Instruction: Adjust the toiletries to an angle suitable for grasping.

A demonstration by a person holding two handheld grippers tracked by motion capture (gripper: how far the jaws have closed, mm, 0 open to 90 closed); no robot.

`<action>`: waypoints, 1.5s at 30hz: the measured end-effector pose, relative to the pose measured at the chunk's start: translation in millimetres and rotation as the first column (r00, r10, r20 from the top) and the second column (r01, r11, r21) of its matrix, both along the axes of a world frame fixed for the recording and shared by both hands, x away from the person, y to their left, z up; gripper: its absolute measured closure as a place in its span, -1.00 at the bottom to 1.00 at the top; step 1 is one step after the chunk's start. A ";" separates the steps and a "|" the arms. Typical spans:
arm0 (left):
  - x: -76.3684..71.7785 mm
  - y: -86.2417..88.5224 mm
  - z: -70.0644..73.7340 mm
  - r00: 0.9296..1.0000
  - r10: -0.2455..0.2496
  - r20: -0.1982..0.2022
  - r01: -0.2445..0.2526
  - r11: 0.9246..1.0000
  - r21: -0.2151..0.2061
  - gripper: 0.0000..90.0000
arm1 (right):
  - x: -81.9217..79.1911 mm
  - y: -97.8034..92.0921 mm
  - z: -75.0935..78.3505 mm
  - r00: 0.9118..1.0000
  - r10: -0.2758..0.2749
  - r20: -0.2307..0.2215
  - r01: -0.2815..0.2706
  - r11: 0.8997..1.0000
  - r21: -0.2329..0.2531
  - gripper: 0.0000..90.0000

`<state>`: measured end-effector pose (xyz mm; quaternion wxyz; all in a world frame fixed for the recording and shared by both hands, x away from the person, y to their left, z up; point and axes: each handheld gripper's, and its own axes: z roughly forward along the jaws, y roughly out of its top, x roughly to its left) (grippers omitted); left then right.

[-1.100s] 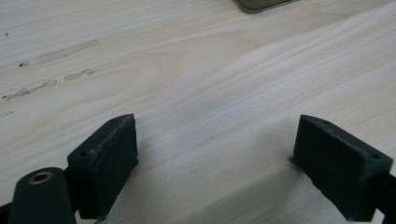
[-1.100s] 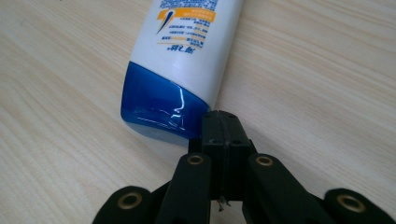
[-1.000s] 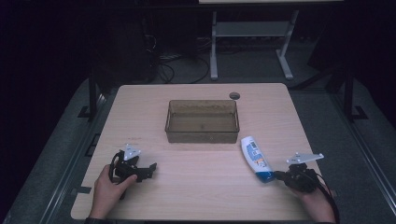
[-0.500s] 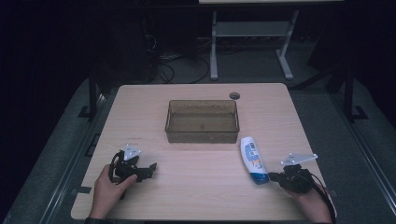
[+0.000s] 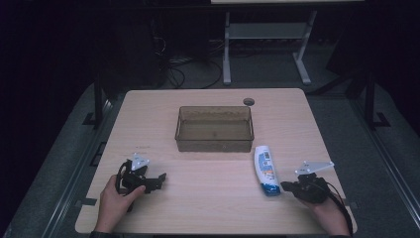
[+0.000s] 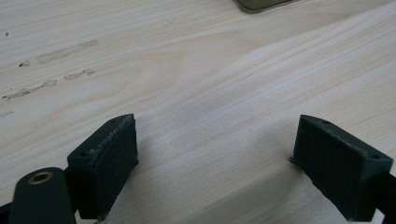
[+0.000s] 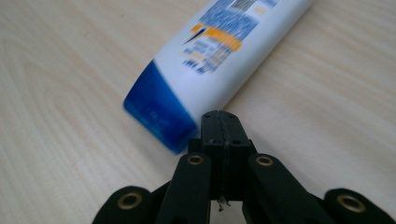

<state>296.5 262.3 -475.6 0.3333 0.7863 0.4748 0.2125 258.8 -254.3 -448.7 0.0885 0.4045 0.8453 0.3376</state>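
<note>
Our right claw (image 7: 223, 122) closed, empty, tip just beside the bottle's blue cap, bottle (image 5: 266, 169) flat on tabletop (image 5: 208, 193) right of the bin (image 5: 214, 129), our left claw (image 6: 215, 154) open over bare wood

Left gripper (image 6: 212, 154) hovering over bare wood

Its two black jaws are standing wide apart, gripping nothing, over the pale wooden table (image 6: 196, 79); a corner of the brownish plastic bin (image 6: 264, 4) is peeking in at the top edge, well apart from them.
</note>
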 end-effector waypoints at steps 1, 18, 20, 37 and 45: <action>0.0 0.0 0.0 1.000 0.000 0.000 0.000 1.000 0.000 -0.73 | 0.0 0.0 0.0 1.000 0.000 0.000 0.000 1.000 0.000 0.99; 0.0 -0.1 -0.1 1.000 0.001 0.000 -0.001 1.000 -0.002 -0.73 | 56.1 17.3 25.3 0.995 -0.051 0.086 0.045 0.997 0.067 0.99; 0.0 -0.3 -0.2 1.000 0.002 0.001 -0.002 1.000 -0.004 -0.72 | 61.8 21.0 26.2 0.994 -0.054 0.090 0.046 0.996 0.081 0.99; -0.1 -0.4 -0.2 1.000 0.004 0.001 -0.004 1.000 -0.005 -0.72 | 100.3 60.0 17.4 0.995 -0.046 0.094 0.039 0.997 0.070 0.99; 0.0 -0.3 -0.2 1.000 0.003 0.002 -0.003 1.000 -0.005 -0.73 | 107.0 71.6 7.4 0.996 -0.032 0.083 0.028 0.999 0.042 0.99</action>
